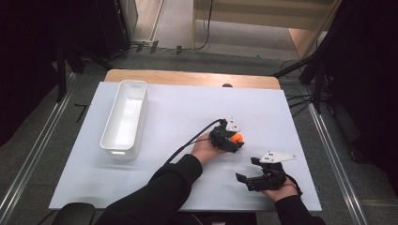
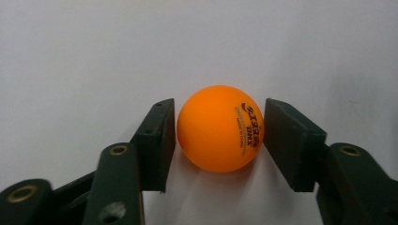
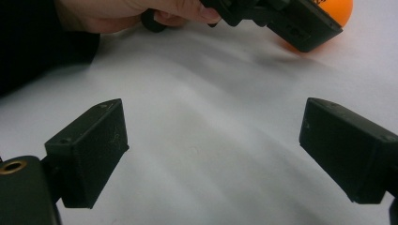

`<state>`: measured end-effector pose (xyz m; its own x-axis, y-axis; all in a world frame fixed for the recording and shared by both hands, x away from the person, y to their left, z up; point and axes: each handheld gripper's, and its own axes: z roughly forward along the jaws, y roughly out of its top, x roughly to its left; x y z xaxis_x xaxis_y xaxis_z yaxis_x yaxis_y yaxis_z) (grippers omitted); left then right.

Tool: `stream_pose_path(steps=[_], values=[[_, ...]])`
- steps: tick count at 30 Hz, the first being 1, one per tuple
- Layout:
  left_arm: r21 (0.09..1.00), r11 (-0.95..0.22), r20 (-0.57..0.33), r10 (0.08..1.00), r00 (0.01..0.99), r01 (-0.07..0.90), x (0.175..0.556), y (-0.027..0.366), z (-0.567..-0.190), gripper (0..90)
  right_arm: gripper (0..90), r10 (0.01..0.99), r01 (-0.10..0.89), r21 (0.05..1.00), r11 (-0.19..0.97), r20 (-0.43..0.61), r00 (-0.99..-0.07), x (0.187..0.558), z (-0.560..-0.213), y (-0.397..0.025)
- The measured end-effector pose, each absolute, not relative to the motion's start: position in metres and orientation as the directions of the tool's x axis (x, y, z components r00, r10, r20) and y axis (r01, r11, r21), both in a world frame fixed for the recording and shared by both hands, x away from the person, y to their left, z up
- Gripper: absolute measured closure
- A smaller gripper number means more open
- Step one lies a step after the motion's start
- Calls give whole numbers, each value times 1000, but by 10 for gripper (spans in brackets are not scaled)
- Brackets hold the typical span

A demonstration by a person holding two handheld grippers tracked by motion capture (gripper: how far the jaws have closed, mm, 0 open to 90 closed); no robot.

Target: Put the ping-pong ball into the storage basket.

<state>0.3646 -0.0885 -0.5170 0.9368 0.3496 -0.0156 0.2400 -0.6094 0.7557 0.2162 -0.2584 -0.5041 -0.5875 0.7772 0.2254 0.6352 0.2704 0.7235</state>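
Left gripper view: orange table-tennis ball [image 2: 219, 129] with dark printed lettering, resting on the white table surface [image 2: 94, 56], flanked by the two black jaws of the left gripper [image 2: 219, 140]. Left pad touching the ball or all but touching; right pad just beside it, a thin sliver of gap perhaps remaining. Cannot tell whether clamped or merely closing around.

High view: same ball [image 1: 238, 138] right of the table's middle, at the tip of the left gripper [image 1: 234, 140], held by the left hand [image 1: 204, 150] in a dark sleeve. Right gripper [image 1: 248, 174] nearer the front edge, near the ball but apart, jaws spread and holding nothing. White rectangular bin [image 1: 125, 118] well apart on the table's left side.

Right gripper view: wide-open black pads over bare white surface, ball [image 3: 338, 11] beyond.
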Motion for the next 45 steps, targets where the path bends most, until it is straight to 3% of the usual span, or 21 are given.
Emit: stream_pose_path(steps=[9, 45], values=[[756, -606, -21, 353, 935, 246, 365, -89, -517, 507, 67, 777, 635, 723, 270, 225, -588, 216, -504, -259], [745, -613, -33, 357, 934, 261, 368, -80, -511, 507, 68, 772, 632, 723, 278, 223, -595, 216, -504, -258]])
